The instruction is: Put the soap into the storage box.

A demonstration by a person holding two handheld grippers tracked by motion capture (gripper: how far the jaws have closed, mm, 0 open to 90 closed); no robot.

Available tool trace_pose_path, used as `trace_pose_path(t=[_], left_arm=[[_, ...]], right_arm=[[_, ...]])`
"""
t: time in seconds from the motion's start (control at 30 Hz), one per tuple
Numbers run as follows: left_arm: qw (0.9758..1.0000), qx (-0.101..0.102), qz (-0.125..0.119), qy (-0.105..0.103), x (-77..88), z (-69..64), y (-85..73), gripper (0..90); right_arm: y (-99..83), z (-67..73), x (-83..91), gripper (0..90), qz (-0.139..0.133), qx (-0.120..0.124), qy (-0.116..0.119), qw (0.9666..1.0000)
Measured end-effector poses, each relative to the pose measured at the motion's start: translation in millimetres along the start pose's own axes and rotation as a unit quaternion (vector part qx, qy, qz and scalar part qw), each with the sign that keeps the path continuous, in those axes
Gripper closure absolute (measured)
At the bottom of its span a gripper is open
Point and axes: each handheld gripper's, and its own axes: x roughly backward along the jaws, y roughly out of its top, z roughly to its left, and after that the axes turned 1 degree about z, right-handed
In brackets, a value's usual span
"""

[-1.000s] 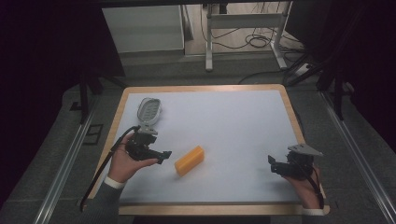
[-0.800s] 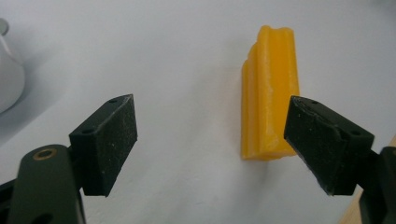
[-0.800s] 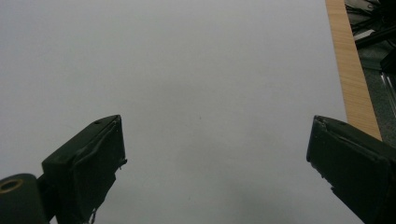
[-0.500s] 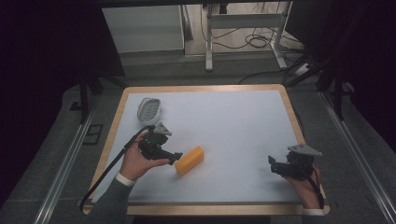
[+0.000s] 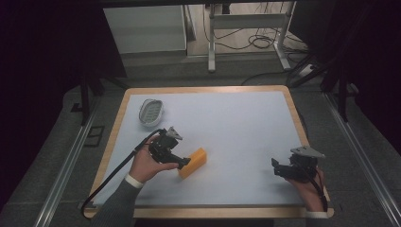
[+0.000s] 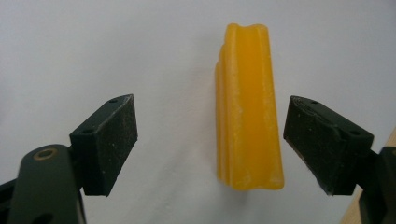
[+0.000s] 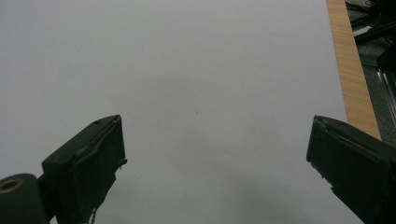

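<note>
Table: one table (image 5: 208, 89) with a pale white top and a light wooden rim, seen from above.
Grippers: two, one in each of the person's hands.
Left gripper: the left gripper (image 5: 183, 163) sits toward the near left part of the table, held in the left hand (image 5: 147, 163), with a black cable trailing back past the table's near left edge.
Left gripper state: in the left gripper view (image 6: 210, 140) its two black jaws stand wide apart, holding nothing.
Yellow block: one yellow block (image 6: 248, 107), long and ridged along its length, lies flat on the table between the left gripper's jaws. It sits nearer the jaw on the right of that view, with a small gap, and well clear of the other jaw. From above, the yellow block (image 5: 193, 162) lies just at the tips of the left gripper.
Right gripper: the right gripper (image 5: 275, 166) is at the near right corner of the table, held in the right hand (image 5: 308, 185), well apart from the block.
Right gripper state: in the right gripper view (image 7: 215, 154) its two jaws are spread wide over bare white tabletop, gripping nothing.
Oval dish: one small pale oval dish (image 5: 151, 112) rests beyond the left gripper, toward the far left of the table.
</note>
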Motion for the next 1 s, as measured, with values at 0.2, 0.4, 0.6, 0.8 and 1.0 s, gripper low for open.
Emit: trace_pose_path(t=[0.2, 0.4, 0.6, 0.8, 1.0], left_arm=[[0.9999, -0.007, 0.006, -0.006, -7.0, -5.5, 6.4, 18.2], [0.9998, -0.007, 0.019, -0.009, -15.1, -6.6, 6.8, 18.4], [0.9994, -0.007, 0.029, -0.017, -23.0, -7.8, 7.5, 19.4], [0.9988, -0.004, 0.043, -0.023, -34.5, -8.5, 8.3, 22.0], [0.9981, 0.009, 0.053, -0.030, -45.9, -7.6, 9.7, 26.1]], right_arm=[[-0.4, -0.2, -0.2, 4.5, 0.001, 0.000, -0.001, 1.0000], [-0.7, 0.2, -1.1, 4.4, 0.004, 0.002, -0.003, 1.0000], [-0.9, 0.1, -1.5, 4.4, 0.005, 0.002, -0.003, 1.0000], [-1.5, 0.1, -3.1, 4.5, 0.007, 0.003, -0.002, 1.0000], [-1.9, 0.2, -3.5, 4.4, 0.009, 0.003, -0.002, 1.0000]])
